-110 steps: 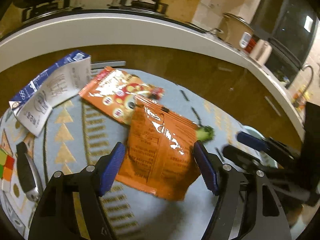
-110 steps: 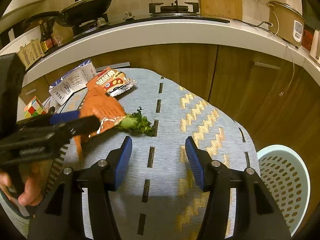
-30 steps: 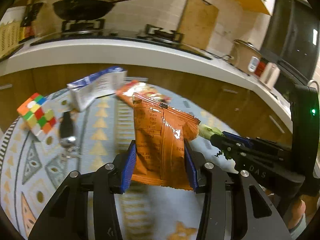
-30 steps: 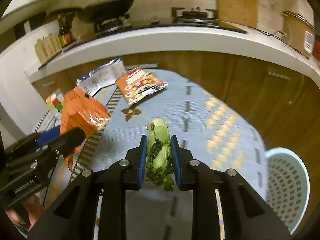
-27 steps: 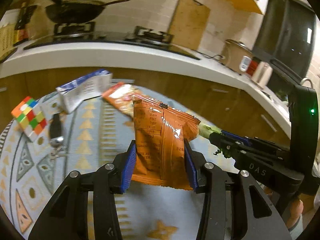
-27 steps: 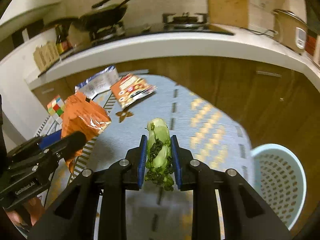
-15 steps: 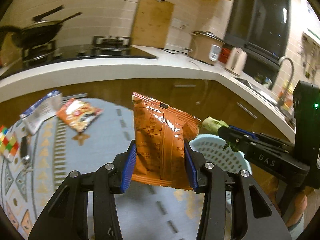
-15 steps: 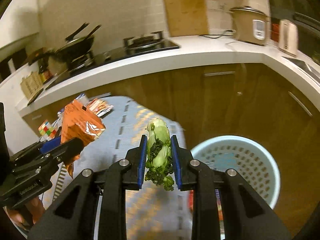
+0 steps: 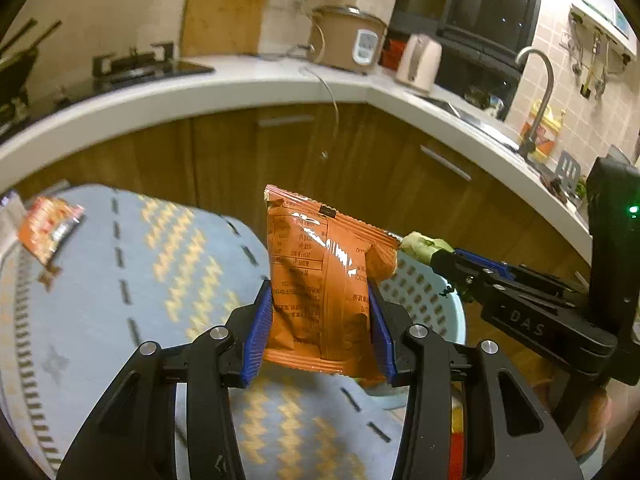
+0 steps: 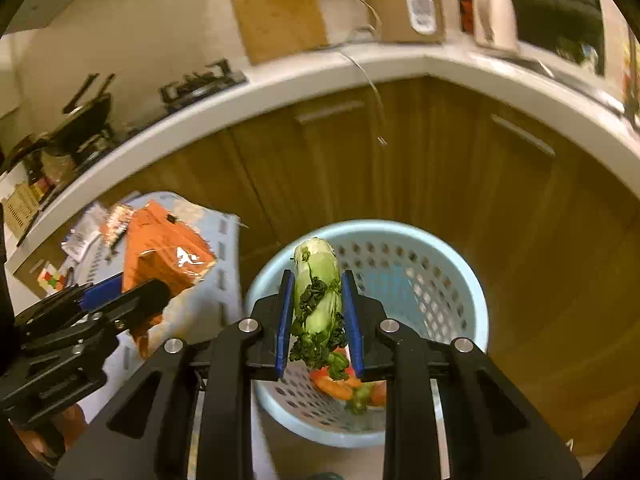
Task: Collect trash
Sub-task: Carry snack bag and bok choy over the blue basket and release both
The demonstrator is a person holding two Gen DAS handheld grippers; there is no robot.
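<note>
My left gripper [image 9: 320,320] is shut on an orange snack bag [image 9: 320,280] and holds it upright in the air, just left of the light blue perforated basket [image 9: 436,300]. My right gripper [image 10: 318,312] is shut on a green leafy vegetable [image 10: 318,292] and holds it over the basket [image 10: 452,276]. Some orange and green scraps [image 10: 344,388] lie in the basket's bottom. The bag also shows at the left in the right wrist view [image 10: 160,252]. The right gripper with the vegetable [image 9: 424,246] shows at the right in the left wrist view.
A blue patterned rug [image 9: 140,280] covers the floor. A red snack wrapper [image 9: 48,228] lies at its far left. A paper pack [image 10: 80,236] and a colour cube [image 10: 50,280] lie further back. Wooden cabinets [image 9: 320,160] under a white counter curve behind the basket.
Both grippers have swung right with their loads, away from the rug's litter. The basket has come close: the vegetable is now over it and the bag beside it.
</note>
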